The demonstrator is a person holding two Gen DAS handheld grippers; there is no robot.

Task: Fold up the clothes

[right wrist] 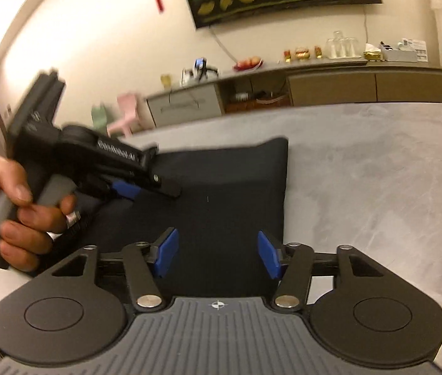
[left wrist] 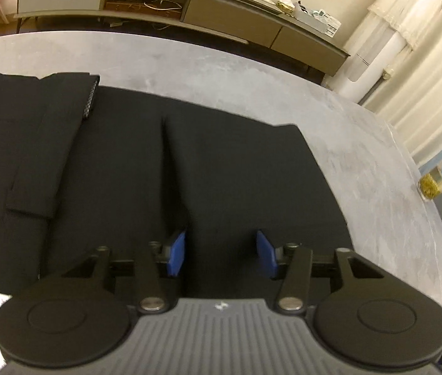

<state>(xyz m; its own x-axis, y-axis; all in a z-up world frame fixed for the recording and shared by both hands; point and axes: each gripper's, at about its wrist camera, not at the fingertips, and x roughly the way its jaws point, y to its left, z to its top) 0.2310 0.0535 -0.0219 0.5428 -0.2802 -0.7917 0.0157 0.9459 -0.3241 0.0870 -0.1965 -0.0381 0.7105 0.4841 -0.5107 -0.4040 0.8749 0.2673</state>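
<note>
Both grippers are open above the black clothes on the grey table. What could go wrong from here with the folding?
1. The black garment has a raised crease down its middle; folding over it would probably lock the wrinkle in.
2. The left gripper hangs close over the cloth just ahead of the right gripper, so the two might collide.
3. The garment's right edge lies near the right gripper's fingers, so a grasp there might catch only part of it.

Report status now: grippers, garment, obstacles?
Left gripper open, right gripper open, both empty. Black garment folded on grey table. No obstacles.
</note>
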